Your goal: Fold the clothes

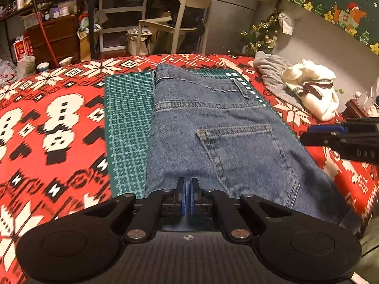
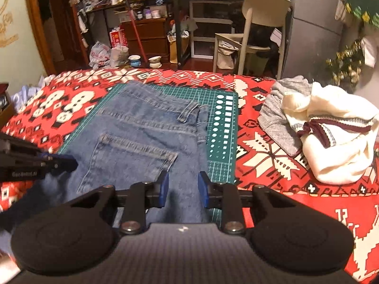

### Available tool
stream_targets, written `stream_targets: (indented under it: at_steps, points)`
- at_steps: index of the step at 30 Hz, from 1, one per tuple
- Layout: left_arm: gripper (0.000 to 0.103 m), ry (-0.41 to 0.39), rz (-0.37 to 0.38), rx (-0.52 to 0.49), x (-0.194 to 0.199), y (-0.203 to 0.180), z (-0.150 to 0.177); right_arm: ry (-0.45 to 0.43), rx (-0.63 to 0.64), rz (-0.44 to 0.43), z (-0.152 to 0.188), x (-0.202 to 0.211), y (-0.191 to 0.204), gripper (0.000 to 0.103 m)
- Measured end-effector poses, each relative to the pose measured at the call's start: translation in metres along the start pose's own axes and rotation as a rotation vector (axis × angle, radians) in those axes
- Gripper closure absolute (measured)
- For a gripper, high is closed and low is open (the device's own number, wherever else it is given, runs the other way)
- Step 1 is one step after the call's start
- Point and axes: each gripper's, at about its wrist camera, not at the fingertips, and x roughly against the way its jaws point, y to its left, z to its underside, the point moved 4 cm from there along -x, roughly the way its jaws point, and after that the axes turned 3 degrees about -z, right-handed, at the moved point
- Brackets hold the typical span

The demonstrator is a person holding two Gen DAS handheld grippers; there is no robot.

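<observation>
Jaws of the left gripper (image 1: pixel 188 184) are clenched together over the near edge of the jeans (image 1: pixel 213 130), blue pads nearly touching; whether denim is pinched, cannot tell. Right gripper (image 2: pixel 183 184) jaws stand apart with jeans fabric between them, pads not clearly pressing. Jeans lie folded on the green cutting mat (image 1: pixel 128 123) on the red patterned bed (image 1: pixel 47 118). White sweater (image 2: pixel 331 142) and grey garment (image 2: pixel 277 118) sit at the bed's right edge.
</observation>
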Motion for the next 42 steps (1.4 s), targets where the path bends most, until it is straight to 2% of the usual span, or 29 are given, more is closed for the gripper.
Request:
stream_targets:
  at_steps: [5, 8, 12, 16, 17, 18, 20, 22, 26, 30, 33, 37, 42]
  points:
    - [0.099, 0.005, 0.022, -0.004, -0.009, -0.002, -0.009, 0.006, -0.047, -0.013, -0.019, -0.023, -0.016, 0.075]
    - [0.099, 0.010, 0.037, 0.003, -0.012, -0.001, -0.012, 0.030, -0.088, -0.064, -0.028, -0.042, -0.024, 0.078]
    - [0.099, 0.016, 0.048, 0.000, -0.013, 0.000, -0.013, 0.067, -0.130, -0.087, -0.033, -0.068, -0.033, 0.078]
    - [0.099, 0.017, 0.051, -0.012, -0.014, 0.000, -0.013, 0.076, -0.187, -0.148, -0.035, -0.080, -0.040, 0.079]
    - [0.099, 0.017, 0.051, -0.014, -0.014, 0.000, -0.013, 0.067, -0.181, -0.148, -0.036, -0.080, -0.039, 0.094]
    - [0.099, 0.017, 0.051, -0.013, -0.014, 0.000, -0.014, 0.057, -0.174, -0.147, -0.037, -0.079, -0.038, 0.100]
    - [0.099, 0.018, 0.051, -0.010, -0.014, 0.000, -0.014, 0.007, -0.101, -0.094, -0.039, -0.068, -0.027, 0.102]
    - [0.099, 0.016, 0.048, -0.015, -0.014, -0.002, -0.013, -0.029, -0.045, -0.042, -0.039, -0.059, -0.016, 0.102]
    - [0.099, 0.005, 0.039, -0.047, -0.014, -0.005, -0.010, 0.002, -0.042, 0.013, -0.031, -0.070, -0.017, 0.102]
    - [0.099, 0.021, 0.037, -0.038, -0.012, -0.004, -0.011, 0.005, -0.038, 0.025, -0.025, -0.077, -0.020, 0.101]
    - [0.098, 0.023, 0.067, -0.010, -0.007, -0.002, -0.016, -0.001, -0.033, 0.035, -0.022, -0.076, -0.019, 0.098]
    - [0.098, -0.012, 0.066, 0.020, -0.004, 0.004, -0.033, -0.006, -0.059, 0.023, -0.022, -0.074, -0.023, 0.097]
    - [0.098, 0.003, 0.071, 0.040, -0.020, 0.011, -0.052, -0.001, -0.067, 0.018, -0.022, -0.074, -0.024, 0.097]
